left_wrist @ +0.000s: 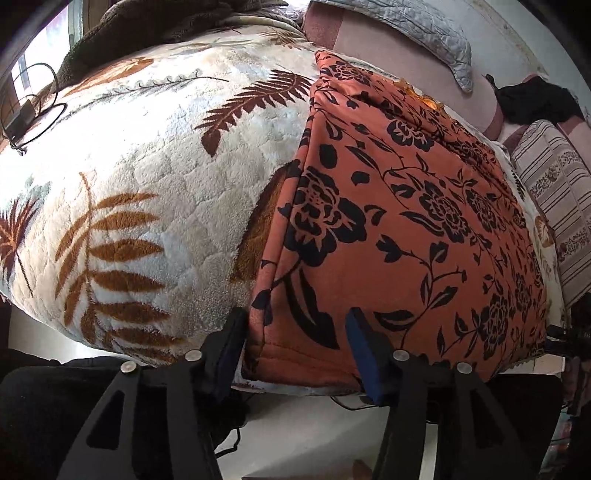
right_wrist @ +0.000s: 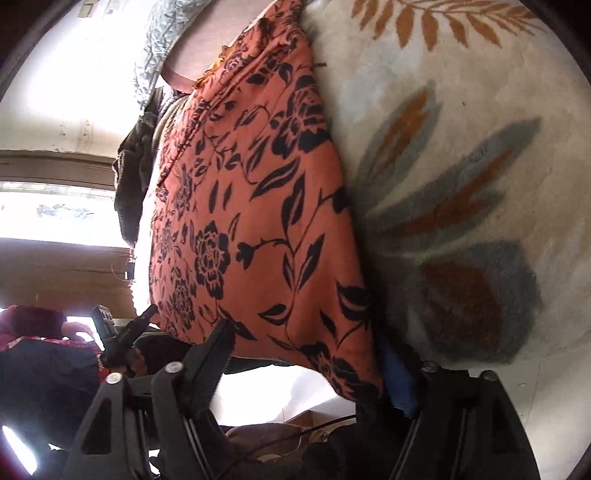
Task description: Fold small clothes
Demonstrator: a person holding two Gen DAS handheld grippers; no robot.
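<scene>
An orange garment with black flower print [left_wrist: 399, 229] lies spread on a white fleece blanket with leaf print [left_wrist: 147, 177]. My left gripper [left_wrist: 297, 332] is open, its fingers on either side of the garment's near left corner at the bed edge. In the right wrist view the same garment [right_wrist: 258, 221] fills the middle. My right gripper [right_wrist: 310, 354] is open around the garment's near corner, the left finger [right_wrist: 218, 343] over the cloth and the right blue-padded finger [right_wrist: 397, 376] partly hidden under it. The left gripper also shows there [right_wrist: 129, 332].
A grey quilted pillow [left_wrist: 424, 29] and a pink headboard [left_wrist: 461, 88] lie at the back. A striped cushion [left_wrist: 561, 206] and dark clothing [left_wrist: 532, 99] sit at the right. A black device with cables [left_wrist: 22, 118] lies at the far left. The blanket [right_wrist: 461, 184] spreads to the right.
</scene>
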